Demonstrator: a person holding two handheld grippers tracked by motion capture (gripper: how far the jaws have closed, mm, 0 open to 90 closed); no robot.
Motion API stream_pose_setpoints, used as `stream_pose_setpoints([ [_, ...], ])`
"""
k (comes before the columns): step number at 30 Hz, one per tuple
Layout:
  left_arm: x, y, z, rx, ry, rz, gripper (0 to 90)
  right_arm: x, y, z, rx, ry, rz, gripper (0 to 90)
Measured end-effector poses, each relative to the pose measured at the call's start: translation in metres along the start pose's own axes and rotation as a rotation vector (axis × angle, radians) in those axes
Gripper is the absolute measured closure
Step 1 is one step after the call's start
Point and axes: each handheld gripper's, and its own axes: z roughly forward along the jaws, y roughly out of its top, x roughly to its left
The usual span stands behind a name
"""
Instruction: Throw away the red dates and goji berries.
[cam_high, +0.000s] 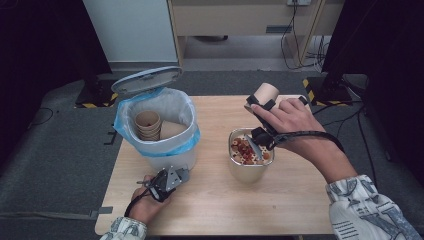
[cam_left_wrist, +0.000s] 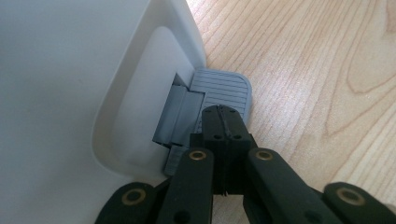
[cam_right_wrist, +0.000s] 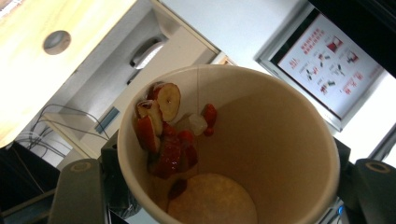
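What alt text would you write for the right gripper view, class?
A paper cup held between the right gripper's black jaws, seen from its open end, with red and pale dried fruit slices stuck to its inner wall. Behind it are a pale wall and a poster.

A paper cup (cam_high: 266, 93) is held tipped over a metal tub (cam_high: 248, 162) near the middle of the table; red and pale fruit bits (cam_right_wrist: 166, 128) are seen stuck inside the cup. More bits are seen in the tub. To the left, a white bin (cam_high: 161, 131) is lined with a blue bag, its lid is up, and stacked cups (cam_high: 148, 125) are inside. Its grey pedal (cam_left_wrist: 224, 93) is pressed.
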Motion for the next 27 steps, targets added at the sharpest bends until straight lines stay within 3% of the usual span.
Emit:
stream_pose_setpoints([
  [2, 0.000, 0.000, 0.000, -0.001, -0.001, -0.001, 89.5, -0.005, -0.005, -0.002, 0.018, -0.033, 0.043, 29.5],
  [3, 0.000, 0.000, 0.000, 0.000, -0.001, -0.002, 89.5, -0.002, -0.001, -0.001, 0.008, -0.019, 0.025, 29.6],
  [5, 0.000, 0.000, 0.000, 0.001, 0.000, 0.001, 89.5, 0.021, 0.020, 0.003, -0.038, 0.092, -0.142, 29.6],
  [6, 0.000, 0.000, 0.000, 0.000, 0.000, 0.001, 89.5, 0.025, 0.021, 0.005, -0.039, 0.098, -0.163, 29.6],
  [7, 0.000, 0.000, 0.000, 0.001, 0.000, 0.000, 89.5, 0.024, 0.018, 0.004, -0.018, 0.089, -0.104, 29.7],
  [8, 0.000, 0.000, 0.000, -0.001, -0.002, -0.003, 89.6, 0.017, 0.012, 0.005, -0.011, 0.037, -0.016, 29.6],
  [9, 0.000, 0.000, 0.000, -0.001, -0.002, -0.003, 89.6, 0.018, 0.012, 0.005, -0.020, 0.048, 0.002, 29.7],
  [10, 0.000, 0.000, 0.000, -0.001, -0.002, -0.002, 89.5, 0.023, 0.017, 0.005, -0.028, 0.075, -0.050, 29.6],
  [11, 0.000, 0.000, 0.000, -0.001, -0.001, -0.002, 89.5, 0.026, 0.019, 0.005, -0.037, 0.093, -0.066, 29.6],
  [15, 0.000, 0.000, 0.000, -0.002, -0.002, -0.002, 89.6, 0.021, 0.010, 0.005, -0.011, 0.052, 0.012, 29.6],
  [18, 0.000, 0.000, 0.000, 0.000, 0.000, 0.000, 89.6, 0.022, 0.011, 0.006, -0.011, 0.077, -0.020, 29.5],
  [25, 0.000, 0.000, 0.000, -0.001, -0.002, -0.003, 89.5, 0.021, 0.012, 0.006, -0.022, 0.080, -0.009, 29.3],
  [27, 0.000, 0.000, 0.000, -0.001, -0.002, -0.002, 89.5, 0.020, 0.011, 0.007, -0.028, 0.070, 0.028, 29.2],
])
